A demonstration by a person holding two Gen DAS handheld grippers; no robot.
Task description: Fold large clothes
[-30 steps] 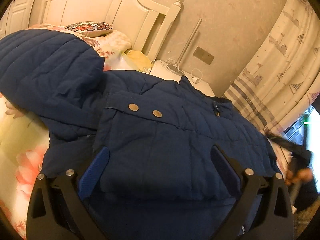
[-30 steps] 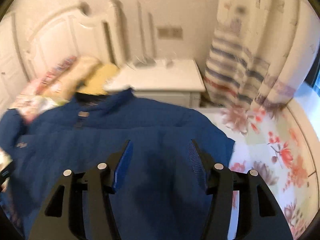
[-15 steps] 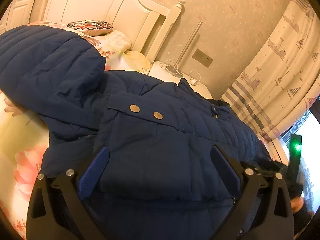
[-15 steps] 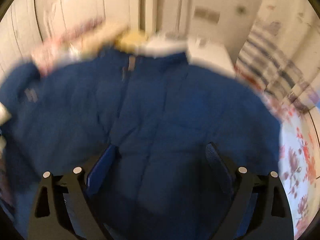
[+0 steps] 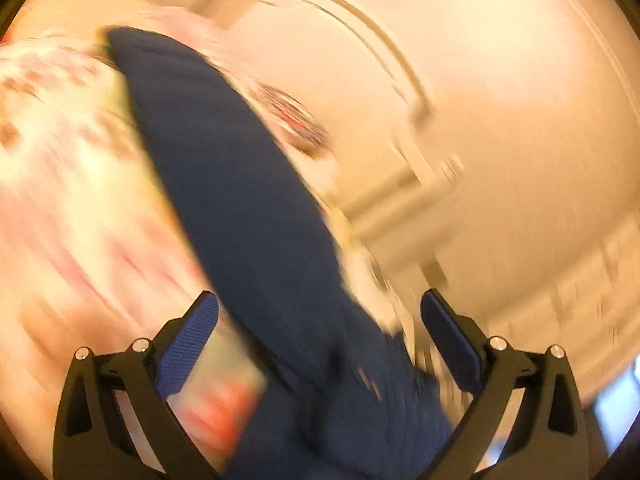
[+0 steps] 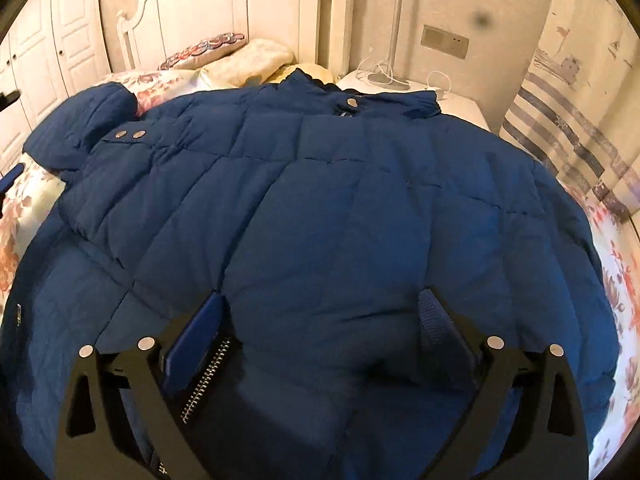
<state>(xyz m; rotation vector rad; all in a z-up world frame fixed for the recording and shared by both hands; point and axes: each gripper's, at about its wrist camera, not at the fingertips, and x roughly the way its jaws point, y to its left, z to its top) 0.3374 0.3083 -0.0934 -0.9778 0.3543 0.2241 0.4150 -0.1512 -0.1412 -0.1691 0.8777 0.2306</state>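
A large navy quilted jacket (image 6: 340, 208) lies spread front-up across the bed, collar toward the headboard, with its left sleeve (image 6: 92, 120) folded up near the pillows. My right gripper (image 6: 322, 298) hovers low over the jacket's lower front. Its jaws are opening wide, puffy fabric bulges between them, and the zipper (image 6: 206, 376) lies by the left finger. The left wrist view is motion-blurred. There my left gripper (image 5: 320, 300) stands open, and a long navy sleeve (image 5: 240, 184) runs between its fingers without being pinched.
Floral bedsheet (image 6: 624, 280) shows right of the jacket. White headboard (image 6: 224, 12) and pillows (image 6: 256, 60) are behind it. A white nightstand (image 6: 460, 104) holds a lamp pole (image 6: 394, 20) and cables. A striped curtain (image 6: 568, 120) hangs at right, wardrobe doors (image 6: 60, 40) at left.
My right gripper's jaws spread much wider and it moved in over the jacket's front. My left gripper swung and rolled away from the jacket body, now facing the sleeve and headboard.
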